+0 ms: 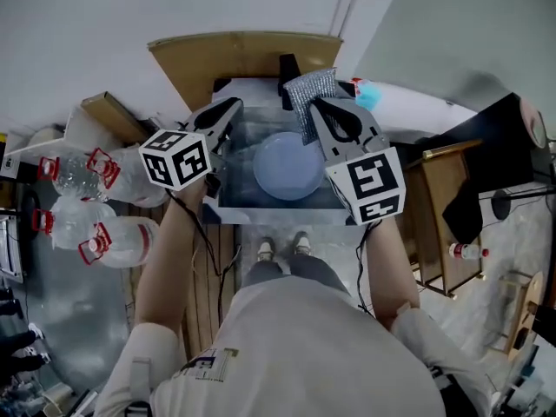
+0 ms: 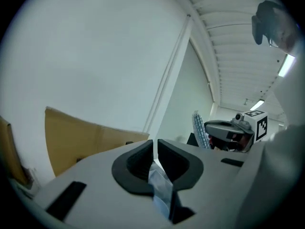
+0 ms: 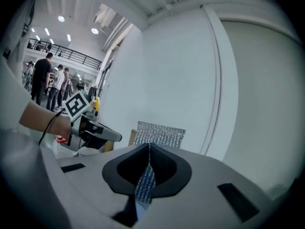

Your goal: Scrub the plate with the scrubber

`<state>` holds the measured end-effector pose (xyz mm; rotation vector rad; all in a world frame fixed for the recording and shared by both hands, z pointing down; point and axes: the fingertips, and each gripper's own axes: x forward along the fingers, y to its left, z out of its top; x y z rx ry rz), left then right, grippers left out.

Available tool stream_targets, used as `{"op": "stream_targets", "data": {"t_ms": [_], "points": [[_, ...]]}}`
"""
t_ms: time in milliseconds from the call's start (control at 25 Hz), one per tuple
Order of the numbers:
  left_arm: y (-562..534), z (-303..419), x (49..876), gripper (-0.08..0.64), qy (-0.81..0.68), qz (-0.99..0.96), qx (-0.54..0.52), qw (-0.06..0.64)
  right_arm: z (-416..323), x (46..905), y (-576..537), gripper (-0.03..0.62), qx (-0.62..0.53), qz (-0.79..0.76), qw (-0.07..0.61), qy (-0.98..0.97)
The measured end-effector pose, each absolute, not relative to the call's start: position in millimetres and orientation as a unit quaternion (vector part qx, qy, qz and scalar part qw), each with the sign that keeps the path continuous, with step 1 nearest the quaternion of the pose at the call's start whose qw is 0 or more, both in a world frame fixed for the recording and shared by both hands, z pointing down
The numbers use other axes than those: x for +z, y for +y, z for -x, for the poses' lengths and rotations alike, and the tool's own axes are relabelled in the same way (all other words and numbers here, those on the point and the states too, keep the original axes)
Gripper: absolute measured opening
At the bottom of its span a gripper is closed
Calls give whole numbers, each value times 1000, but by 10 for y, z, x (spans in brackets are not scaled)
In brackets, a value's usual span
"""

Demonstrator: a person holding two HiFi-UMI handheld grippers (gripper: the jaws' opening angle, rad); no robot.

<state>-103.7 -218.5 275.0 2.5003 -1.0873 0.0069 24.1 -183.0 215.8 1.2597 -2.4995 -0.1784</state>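
Below the person, on the floor in front of the shoes, stands a clear tub (image 1: 228,208) with water. The pale round plate (image 1: 287,167) lies flat in it, a little right of the middle.

The right gripper (image 1: 320,104) is over the far right part of the tub, above the far edge of the plate. Its jaws are pressed together on the silver mesh scrubber (image 1: 311,89), which stands up beyond the tips; the right gripper view shows the same hold (image 3: 147,149) on the scrubber (image 3: 159,133).

The left gripper (image 1: 228,109) is over the far left corner of the tub, apart from the plate. Its jaws stand very narrow (image 2: 155,149), with a clear piece (image 2: 159,185) pinched low between them. Whether this is the tub's rim I cannot tell.

Left of the tub lie clear bottles (image 1: 82,176) with red caps.
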Motion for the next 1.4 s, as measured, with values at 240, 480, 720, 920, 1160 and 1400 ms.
{"op": "stream_targets", "data": {"t_ms": [240, 480, 720, 920, 1160, 1400], "points": [[-2012, 982, 2187, 35, -422, -902, 65, 60, -421, 1400, -1601, 34, -126, -462, 103, -872], [-1747, 893, 1656, 31, -428, -902, 60, -25, -619, 958, -1300, 34, -145, -469, 53, -870], [-1456, 867, 1335, 31, -433, -895, 55, -90, -673, 721, -1028, 34, -191, -473, 62, -858], [-1303, 814, 1334, 31, -433, -890, 74, -122, -615, 753, -861, 34, -192, -453, 64, -868], [-1123, 778, 1555, 31, -438, -889, 96, -91, -599, 1081, -793, 34, -166, -436, 88, -880], [-1036, 806, 1950, 29, -436, -891, 107, -72, -735, 1650, -817, 34, -94, -445, 111, -884]]}}
